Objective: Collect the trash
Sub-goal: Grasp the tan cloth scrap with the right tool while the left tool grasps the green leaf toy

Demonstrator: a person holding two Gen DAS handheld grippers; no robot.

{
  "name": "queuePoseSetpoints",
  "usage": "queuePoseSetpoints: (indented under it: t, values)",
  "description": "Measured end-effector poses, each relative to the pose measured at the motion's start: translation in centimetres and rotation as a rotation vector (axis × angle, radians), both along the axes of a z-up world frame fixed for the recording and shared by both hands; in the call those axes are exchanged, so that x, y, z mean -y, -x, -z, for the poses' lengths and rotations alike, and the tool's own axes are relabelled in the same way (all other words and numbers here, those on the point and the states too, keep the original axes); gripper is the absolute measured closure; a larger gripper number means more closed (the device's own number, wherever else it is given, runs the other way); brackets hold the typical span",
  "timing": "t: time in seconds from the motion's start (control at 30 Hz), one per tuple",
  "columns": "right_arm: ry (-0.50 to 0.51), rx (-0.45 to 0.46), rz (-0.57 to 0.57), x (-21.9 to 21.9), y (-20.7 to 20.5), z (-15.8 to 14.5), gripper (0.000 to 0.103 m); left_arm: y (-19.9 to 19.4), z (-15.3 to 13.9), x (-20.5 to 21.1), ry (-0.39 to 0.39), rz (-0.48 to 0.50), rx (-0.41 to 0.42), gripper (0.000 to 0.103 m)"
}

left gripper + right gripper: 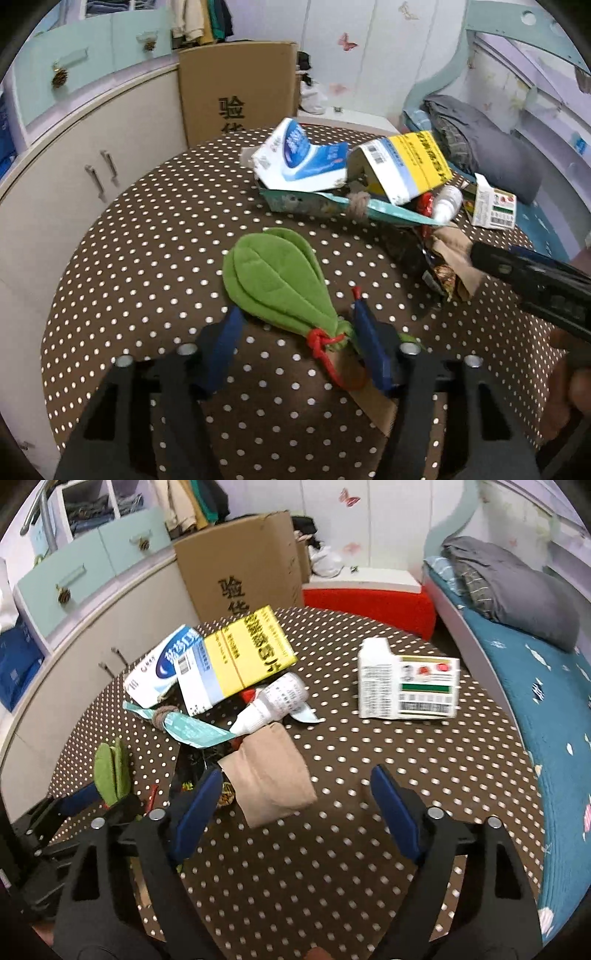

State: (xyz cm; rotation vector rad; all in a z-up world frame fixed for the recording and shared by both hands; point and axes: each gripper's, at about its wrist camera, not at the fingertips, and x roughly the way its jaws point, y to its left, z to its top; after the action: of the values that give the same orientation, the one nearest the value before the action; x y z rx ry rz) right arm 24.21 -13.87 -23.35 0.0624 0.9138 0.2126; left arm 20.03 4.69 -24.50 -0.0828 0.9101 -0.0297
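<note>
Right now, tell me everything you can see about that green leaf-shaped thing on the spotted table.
The green leaf bundle looks like soft felt: several overlapping leaves with stitched veins, gathered at a narrow stem tied with a red cord. It lies flat on the dotted tablecloth, leaves fanning away from the camera. Its stem sits between the left tongs, near the right-hand pad; actual contact is unclear. The trash pile lies apart, farther back.
</note>
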Motion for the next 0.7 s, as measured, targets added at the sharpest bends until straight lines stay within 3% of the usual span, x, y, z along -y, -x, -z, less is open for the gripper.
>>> queuePoseSetpoints:
  t: [0.07, 0.1, 0.13, 0.2, 0.7]
  values:
    - [0.019, -0.019, -0.011, -0.5, -0.6, 0.8, 0.044, 0.0, -0.1, 0.1, 0.012, 0.019, 0.002, 0.067]
    - [0.025, -0.025, -0.02, -0.7, -0.7, 1.1, 0.062, 0.1, -0.2, 0.0, 0.025, 0.035, 0.001, 0.07]
    - [0.028, -0.017, -0.028, -0.9, -0.5, 1.0, 0.07, 0.2, -0.2, 0.1, 0.029, 0.043, 0.001, 0.077]
    - [0.013, -0.015, -0.035, -0.8, 0.0, 1.0, 0.075, 0.5, -0.5, 0.0, 0.045, 0.061, 0.01, 0.084]
    - [-0.1, 0.06, 0.087, 7.3, 7.7, -1.9, 0.077, 4.7, -3.0, 2.6, 0.089, 0.141, 0.076, 0.086]
